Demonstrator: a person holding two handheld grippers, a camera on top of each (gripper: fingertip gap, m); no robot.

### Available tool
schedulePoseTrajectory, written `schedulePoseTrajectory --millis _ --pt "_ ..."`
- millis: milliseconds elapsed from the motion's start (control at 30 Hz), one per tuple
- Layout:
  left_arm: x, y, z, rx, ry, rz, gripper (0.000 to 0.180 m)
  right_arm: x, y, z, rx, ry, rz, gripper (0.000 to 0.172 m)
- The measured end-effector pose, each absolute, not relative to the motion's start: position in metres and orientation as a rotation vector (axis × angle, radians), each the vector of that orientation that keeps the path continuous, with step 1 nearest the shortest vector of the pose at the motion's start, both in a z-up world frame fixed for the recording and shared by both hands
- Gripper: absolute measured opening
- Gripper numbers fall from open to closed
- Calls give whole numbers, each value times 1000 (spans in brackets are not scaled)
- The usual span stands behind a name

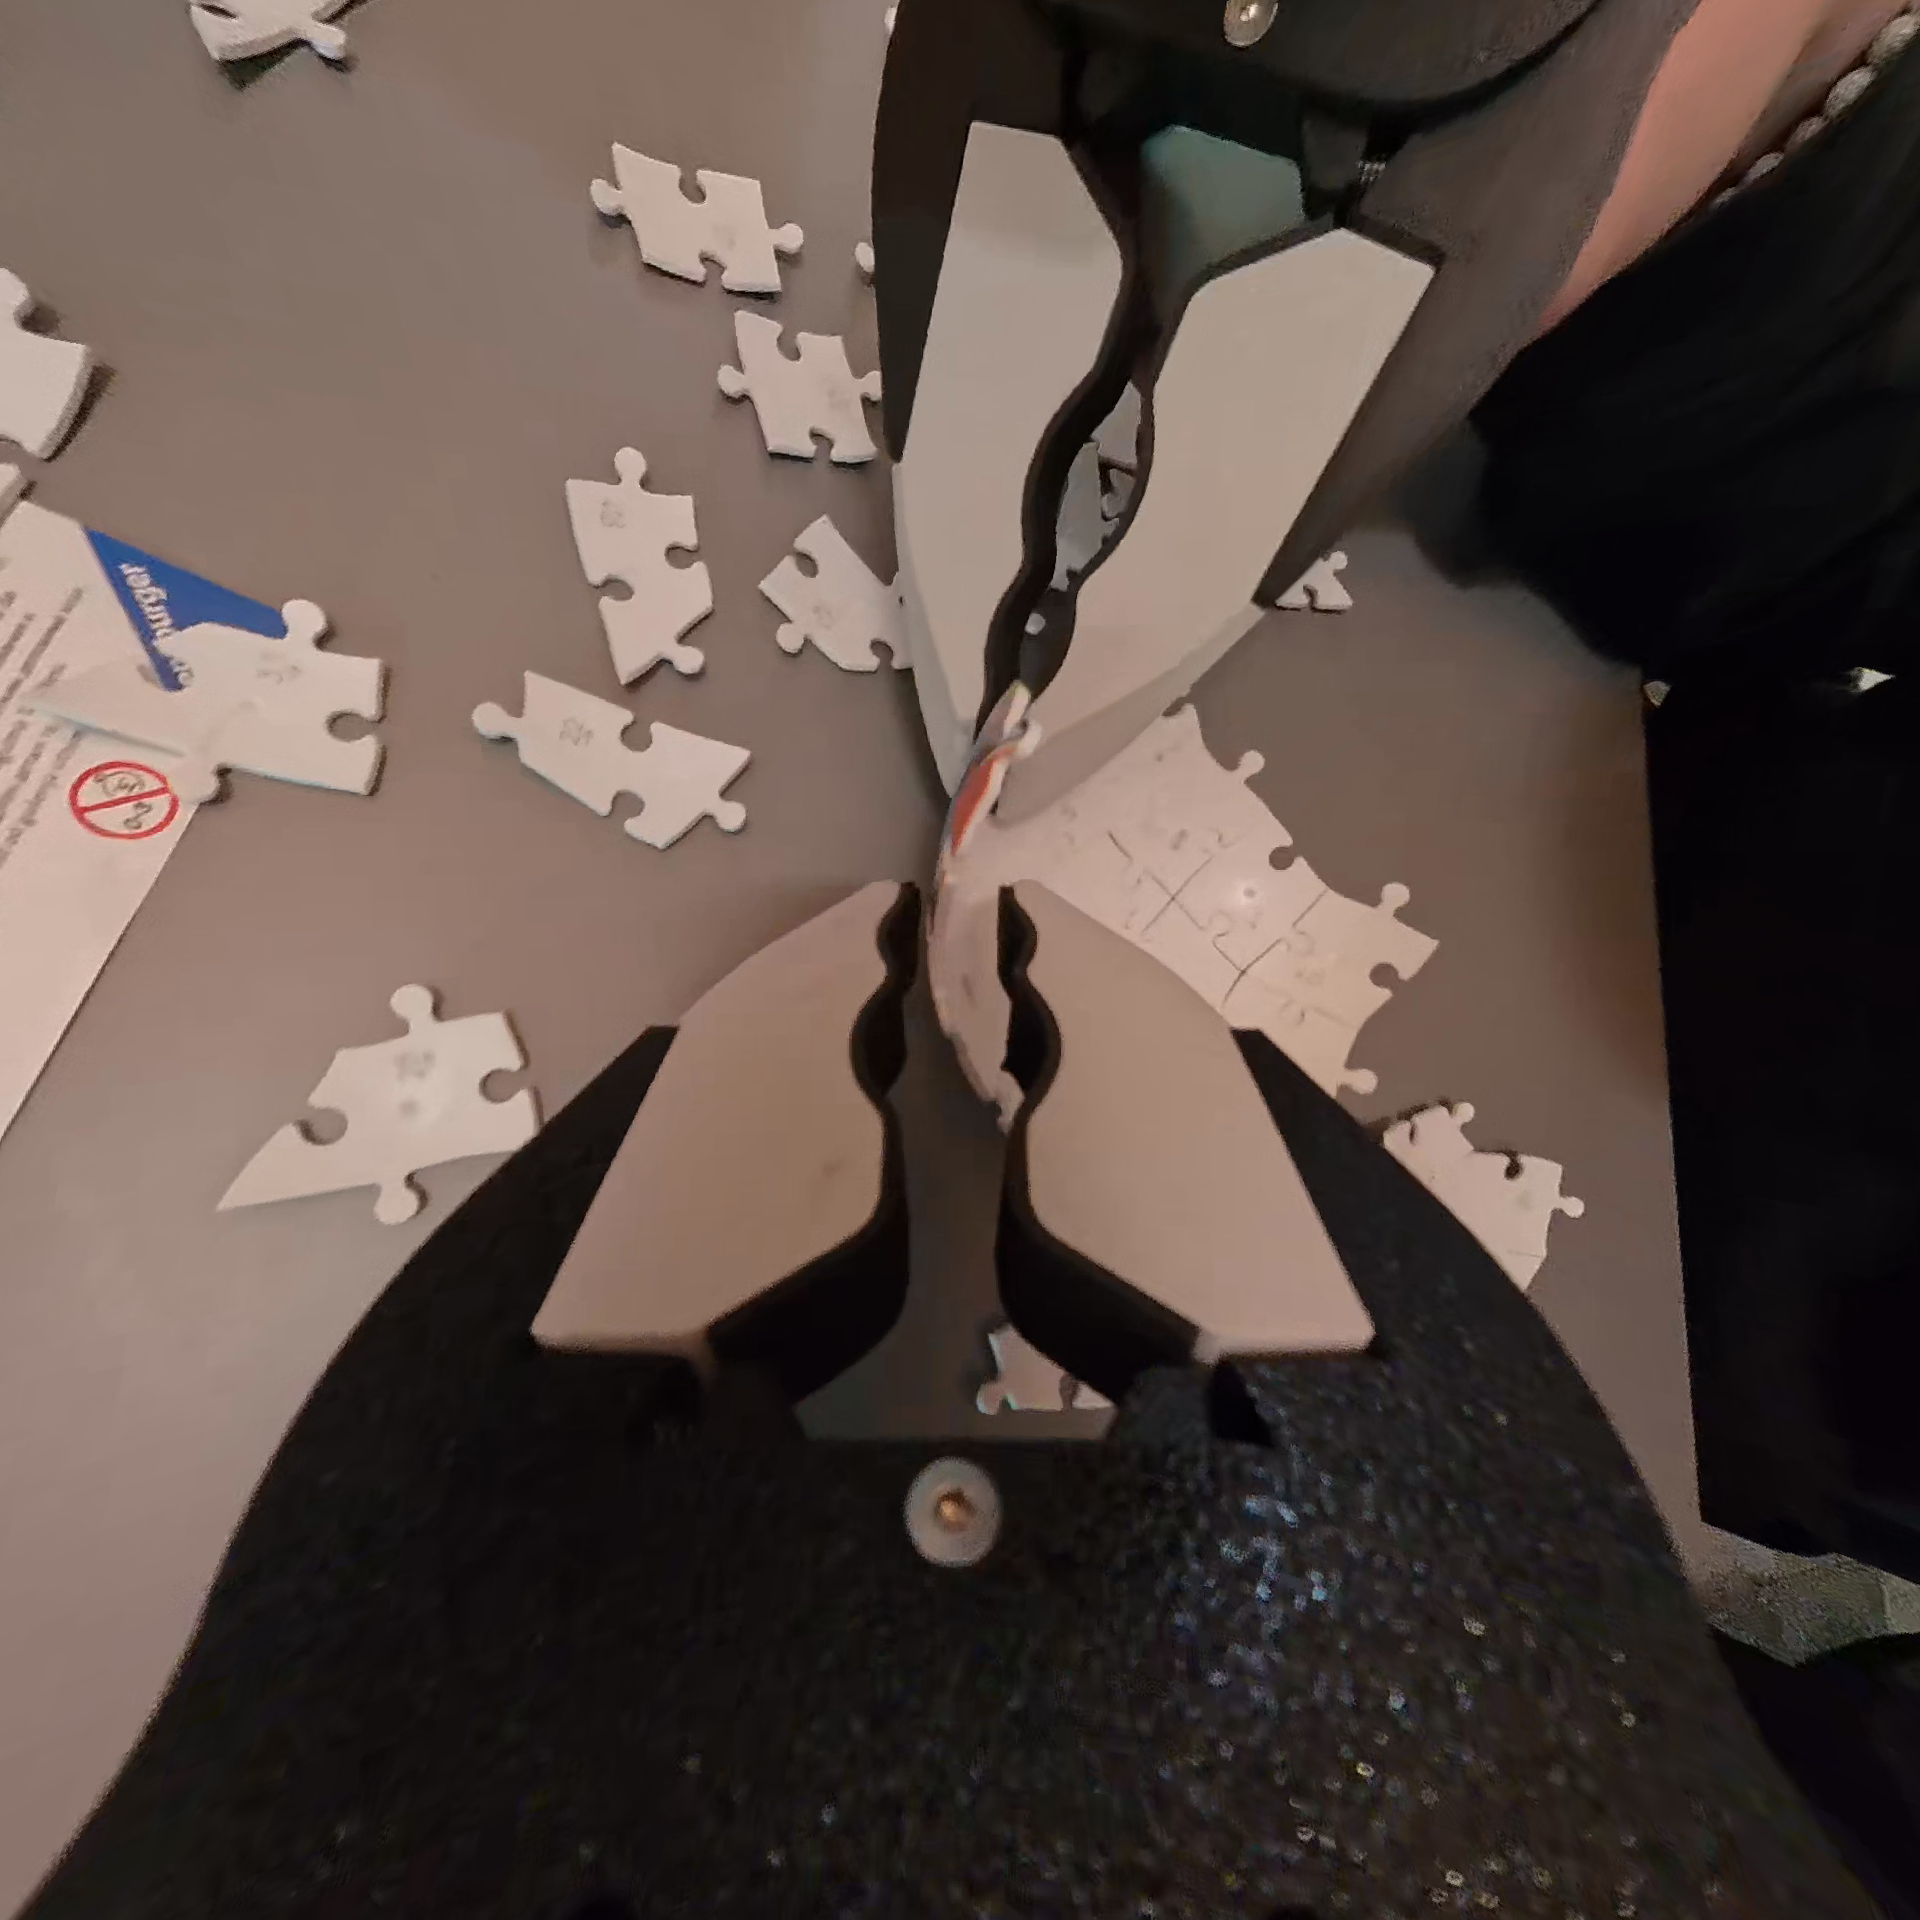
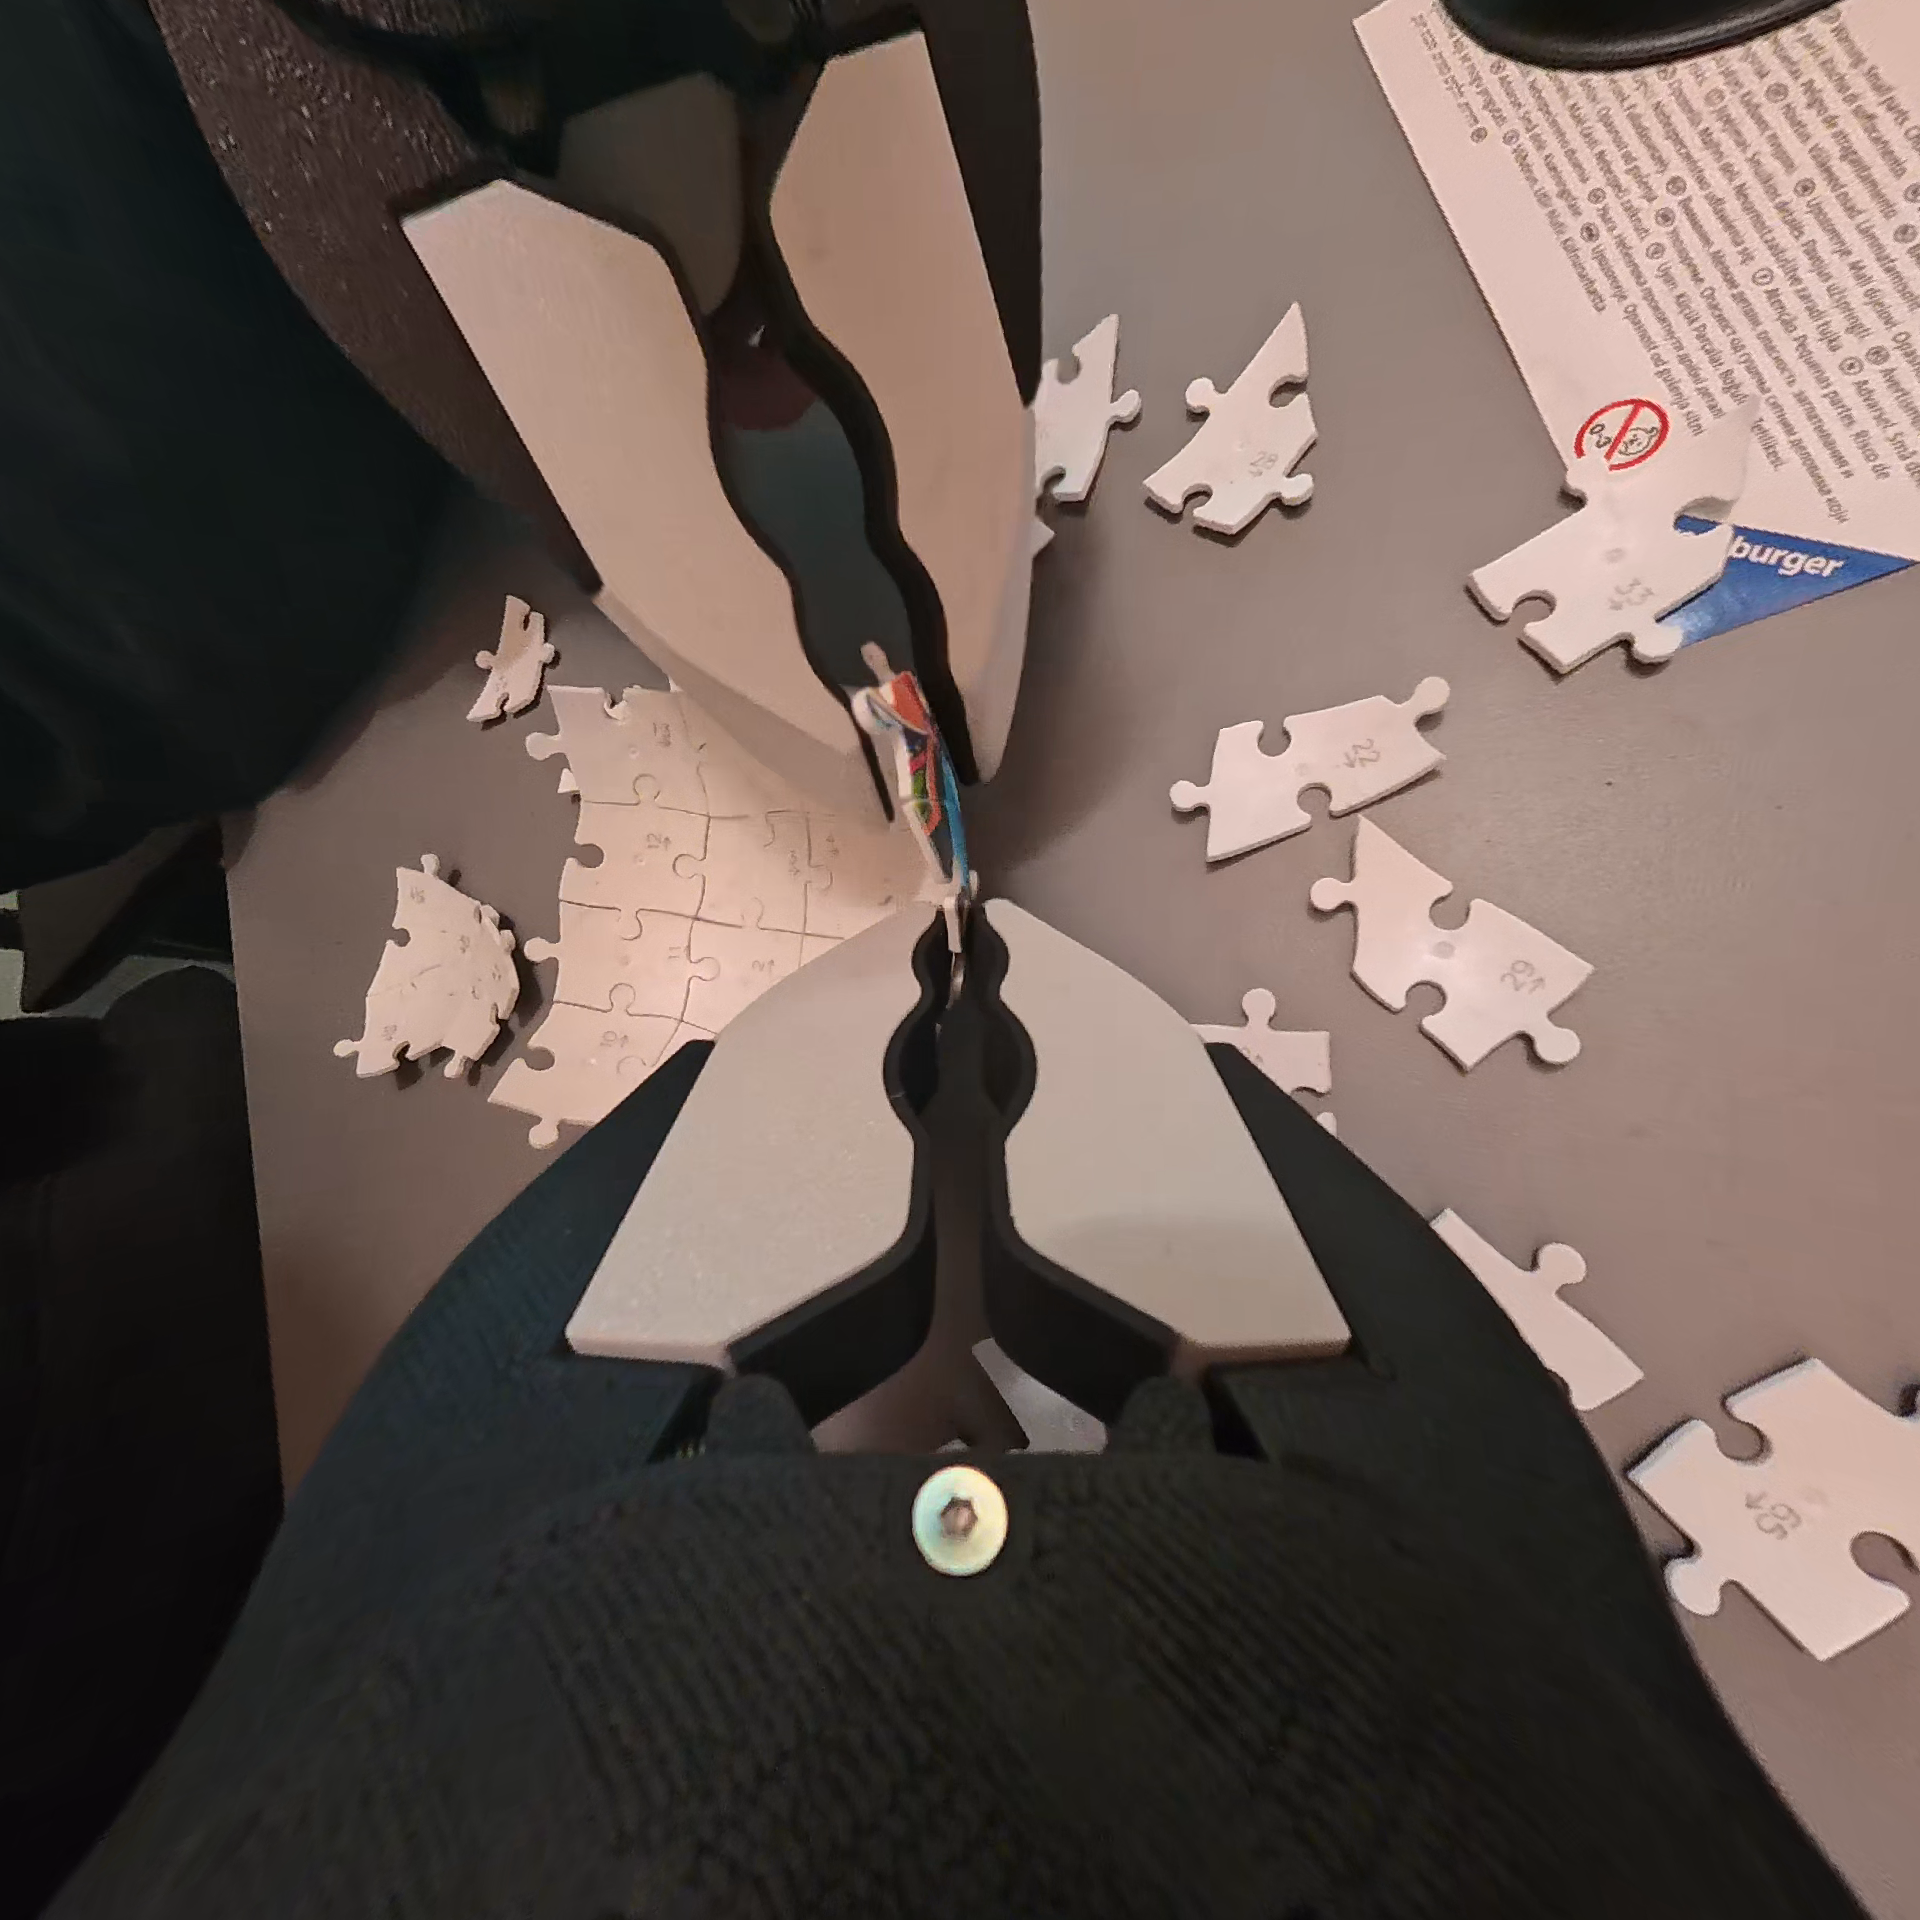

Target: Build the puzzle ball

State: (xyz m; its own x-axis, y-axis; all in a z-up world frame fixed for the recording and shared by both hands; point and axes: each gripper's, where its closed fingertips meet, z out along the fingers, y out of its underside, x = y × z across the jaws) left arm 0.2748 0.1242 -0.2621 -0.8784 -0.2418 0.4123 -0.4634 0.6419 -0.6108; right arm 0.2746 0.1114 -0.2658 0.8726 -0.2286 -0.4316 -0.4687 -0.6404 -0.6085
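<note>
Left wrist view: your left gripper has its fingers parted, with a puzzle piece standing on edge between them. A sliver of grey table shows between the piece and the left-hand pad, so this gripper is not clamping it. Your right gripper comes in from the opposite side and pinches the same piece, fingertips closed on it. The piece hangs in the air between the two tools, its printed, coloured face showing at one end and its white back towards the left camera. Directly below lies a joined patch of white-backed pieces, face down. Just beside that patch is a smaller curved cluster. Many loose pieces are scattered singly or in pairs across the table, well apart from the patch. One rests on a printed leaflet at the edge.
</note>
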Motion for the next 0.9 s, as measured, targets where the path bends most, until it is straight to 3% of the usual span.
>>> schedulePoseTrajectory --millis 400,667,767,900 --pt "271 119 -267 537 -2526 1080 2 272 112 -263 -2302 399 351 3" --pt "271 118 -265 543 -2494 1095 2 274 110 -267 -2327 367 294 15" --pt "273 119 -265 556 -2497 1101 2 271 112 -265 -2309 375 324 4" --pt "275 119 -264 571 -2494 1116 2 274 112 -264 -2285 417 341 4"
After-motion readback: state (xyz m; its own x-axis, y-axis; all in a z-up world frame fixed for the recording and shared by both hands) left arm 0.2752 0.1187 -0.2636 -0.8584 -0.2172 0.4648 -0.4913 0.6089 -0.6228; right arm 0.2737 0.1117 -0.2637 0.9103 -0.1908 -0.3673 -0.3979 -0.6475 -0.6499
